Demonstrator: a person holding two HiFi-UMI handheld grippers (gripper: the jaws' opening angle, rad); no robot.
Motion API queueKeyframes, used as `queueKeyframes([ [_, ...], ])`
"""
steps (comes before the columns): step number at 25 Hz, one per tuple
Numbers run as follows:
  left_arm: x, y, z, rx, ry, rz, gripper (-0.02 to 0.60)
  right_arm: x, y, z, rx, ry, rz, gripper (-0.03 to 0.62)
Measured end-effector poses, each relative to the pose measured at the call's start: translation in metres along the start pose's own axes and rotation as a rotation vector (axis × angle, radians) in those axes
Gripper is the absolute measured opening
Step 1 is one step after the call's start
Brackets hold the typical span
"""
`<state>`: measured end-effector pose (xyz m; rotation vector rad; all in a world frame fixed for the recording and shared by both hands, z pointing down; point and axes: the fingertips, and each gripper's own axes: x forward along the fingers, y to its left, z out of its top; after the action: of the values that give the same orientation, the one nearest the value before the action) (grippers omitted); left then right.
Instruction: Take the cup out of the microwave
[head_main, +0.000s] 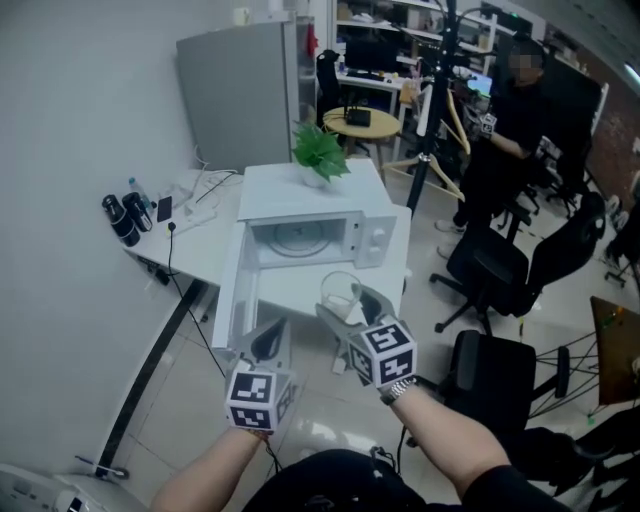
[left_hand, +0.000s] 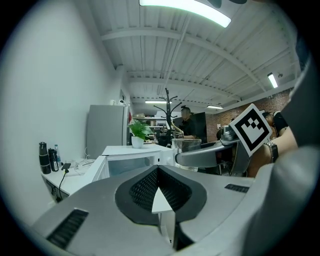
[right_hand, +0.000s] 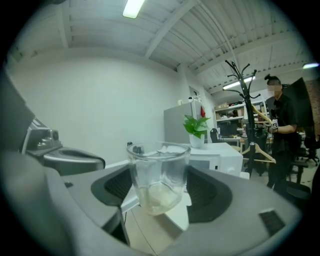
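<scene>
Your right gripper (head_main: 348, 306) is clenched on the cup (head_main: 340, 288), one jaw on each side of its clear wall. The right gripper view shows the glass upright between the dark pads, with its rim above them and a pale residue at the bottom. Gripping low on the wall keeps the mouth facing up, so whatever is inside stays put.

The cup is already outside the microwave (head_main: 318, 196). It hangs in the air in front of the open cavity, past the front edge of the desk (head_main: 195, 243) and over the floor. The cavity is bare apart from the turntable (head_main: 297, 238).

The microwave sits at the desk's right front corner with a potted plant (head_main: 320, 152) on top. Its door (head_main: 232, 292) is swung wide to the left, which leaves a straight path out.

Your left gripper (head_main: 268, 338) holds nothing. Its jaws are closed on each other, and it sits low just beside the door's free edge. That looks like a sensible place for it, clear of the cup's path and near the door if you want to push it shut.

What's left, I'd judge, is finding somewhere to set the glass down. The free desk surface lies at the left end, near the bottles (head_main: 122, 218).
</scene>
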<state>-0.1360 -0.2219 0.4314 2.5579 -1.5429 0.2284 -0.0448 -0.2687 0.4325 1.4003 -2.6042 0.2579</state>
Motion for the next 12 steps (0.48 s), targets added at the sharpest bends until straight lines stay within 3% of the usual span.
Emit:
queueKeyframes([
  [12,-0.014,-0.062,-0.004,0.002,-0.002,0.084,0.0,-0.073,-0.016,0.003,-0.008,-0.03,0.081,0.365],
])
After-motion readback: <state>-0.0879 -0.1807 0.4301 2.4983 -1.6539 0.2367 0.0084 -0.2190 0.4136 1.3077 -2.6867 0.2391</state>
